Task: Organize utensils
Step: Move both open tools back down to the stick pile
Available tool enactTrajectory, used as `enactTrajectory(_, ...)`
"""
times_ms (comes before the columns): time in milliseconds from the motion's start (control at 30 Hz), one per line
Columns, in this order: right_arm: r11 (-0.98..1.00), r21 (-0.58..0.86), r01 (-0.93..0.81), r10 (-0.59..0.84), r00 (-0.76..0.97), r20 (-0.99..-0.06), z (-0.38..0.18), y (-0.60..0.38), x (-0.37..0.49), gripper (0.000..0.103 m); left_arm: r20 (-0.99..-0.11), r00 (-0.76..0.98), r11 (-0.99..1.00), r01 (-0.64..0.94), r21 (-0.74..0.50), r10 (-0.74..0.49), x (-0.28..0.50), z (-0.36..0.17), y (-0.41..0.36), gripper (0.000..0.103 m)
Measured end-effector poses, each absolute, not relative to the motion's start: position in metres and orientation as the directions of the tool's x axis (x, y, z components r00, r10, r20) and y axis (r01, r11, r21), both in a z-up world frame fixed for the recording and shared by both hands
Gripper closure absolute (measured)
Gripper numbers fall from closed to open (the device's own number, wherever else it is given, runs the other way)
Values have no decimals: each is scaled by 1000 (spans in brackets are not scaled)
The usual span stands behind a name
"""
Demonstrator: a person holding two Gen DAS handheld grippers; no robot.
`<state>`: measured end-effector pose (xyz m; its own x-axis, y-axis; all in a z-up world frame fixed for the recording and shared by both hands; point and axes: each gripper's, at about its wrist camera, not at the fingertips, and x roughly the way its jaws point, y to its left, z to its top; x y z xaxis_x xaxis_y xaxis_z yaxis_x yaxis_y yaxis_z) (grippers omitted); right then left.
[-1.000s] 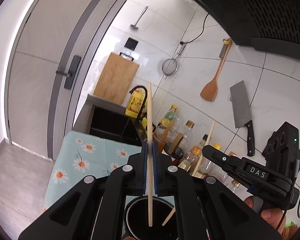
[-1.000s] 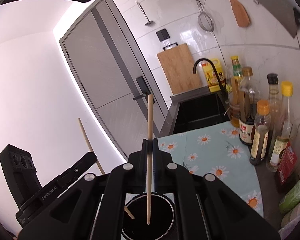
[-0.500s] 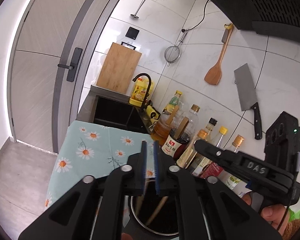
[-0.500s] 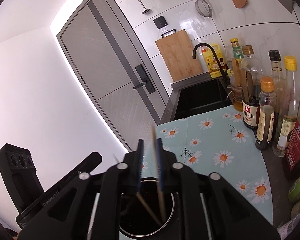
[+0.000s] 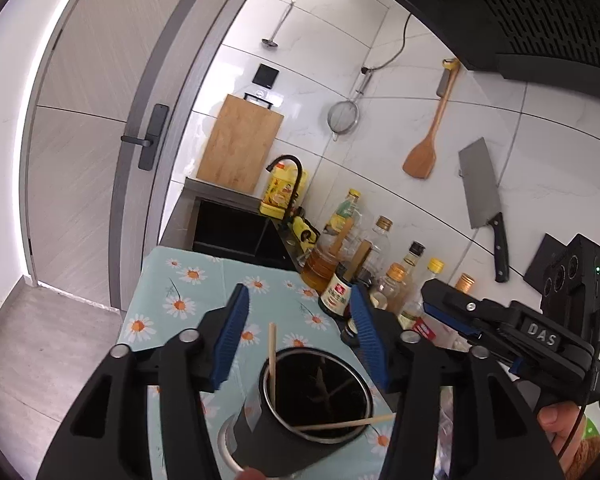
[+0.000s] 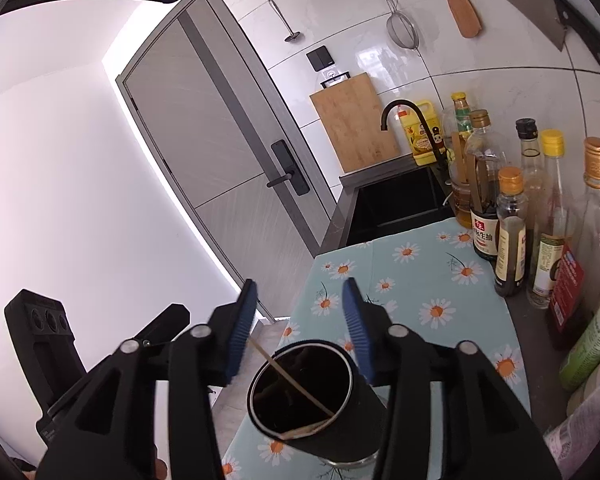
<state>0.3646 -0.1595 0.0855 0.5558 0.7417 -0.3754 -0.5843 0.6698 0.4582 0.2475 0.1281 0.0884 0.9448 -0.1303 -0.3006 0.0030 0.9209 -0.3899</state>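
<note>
A black cup (image 5: 256, 432) stands on the daisy cloth just below both grippers. Two wooden chopsticks rest loose in it: one chopstick (image 5: 273, 364) leans on the near-left rim, the other chopstick (image 5: 340, 425) lies across the front rim. My left gripper (image 5: 298, 306) hangs above the cup, its blue-padded jaws opening with nothing between them. In the right wrist view my right gripper (image 6: 300, 292) is also above the cup (image 6: 356, 420), jaws opening and empty, with a chopstick (image 6: 292, 380) slanting inside. A hand holds the right gripper (image 5: 436, 296) at the right.
The daisy-patterned cloth (image 5: 188, 292) covers the counter. Several sauce bottles (image 6: 508, 232) line the wall on the right. A black sink (image 5: 232, 228) with a tap lies beyond the cloth. A cutting board (image 5: 240, 144), strainer, wooden spatula (image 5: 424, 152) and cleaver (image 5: 480, 188) are at the wall.
Both grippers were shut on upright chopsticks above the cup. The jaws have spread apart, the chopsticks have dropped into the cup, and both grippers have drawn back from it.
</note>
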Motion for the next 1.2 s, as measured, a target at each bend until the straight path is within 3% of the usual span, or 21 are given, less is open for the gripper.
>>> enactTrajectory(100,667,450,-594,744,563,-359,92,-168,352,38,-315,938,926,14,-376,-142,237,94,127,44)
enactTrajectory(233,655,468,-594,753,565,-336,102,-187,334,14,-308,944,923,-10,-384,-117,217,103,129,14)
enactTrajectory(300,658,459,-596,750,568,-338,106,-193,326,5,-295,950,925,-16,-381,-105,206,107,130,11)
enactTrajectory(367,674,433,-599,738,570,-362,108,-197,317,5,-293,951,928,-17,-371,-99,194,110,130,6)
enactTrajectory(533,712,364,-601,696,532,-482,97,-200,301,5,-354,927,920,-22,-392,-128,174,105,133,6)
enactTrajectory(733,744,364,-560,634,422,-648,64,-197,295,5,-515,841,917,-64,-394,-163,163,80,134,6)
enactTrajectory(933,758,374,-535,542,197,-817,6,-176,289,6,-671,709,918,-84,-389,-219,158,43,127,6)
enactTrajectory(1200,785,364,-501,449,55,-892,-48,-162,283,25,-780,567,904,-135,-405,-264,150,-9,122,6)
